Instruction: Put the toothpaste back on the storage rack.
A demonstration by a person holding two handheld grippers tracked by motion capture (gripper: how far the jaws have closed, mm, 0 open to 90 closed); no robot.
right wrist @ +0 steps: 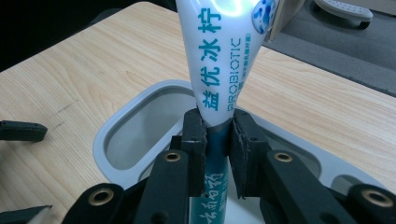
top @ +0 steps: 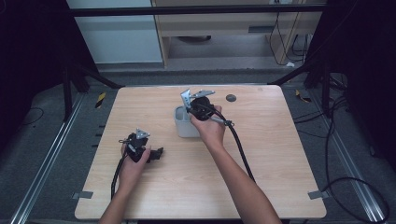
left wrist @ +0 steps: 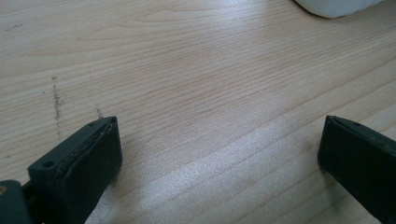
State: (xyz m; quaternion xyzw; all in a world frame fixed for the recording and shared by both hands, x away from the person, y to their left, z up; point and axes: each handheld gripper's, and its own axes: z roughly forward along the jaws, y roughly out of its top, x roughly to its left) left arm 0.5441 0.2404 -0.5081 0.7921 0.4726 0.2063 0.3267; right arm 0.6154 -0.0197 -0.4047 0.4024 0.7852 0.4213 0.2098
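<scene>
Two hand-held grippers work over the wooden bench [top: 261, 154]. Near its middle stands a grey holder [top: 185, 123], open at the top. The right hand-held gripper [right wrist: 217, 140] hangs over that holder, its jaws pinching a white and teal toothpaste tube [right wrist: 224, 65] above the opening. Nearer and to the left, the left hand-held gripper [left wrist: 219, 163] rests low over bare wood, jaws spread wide.
</scene>
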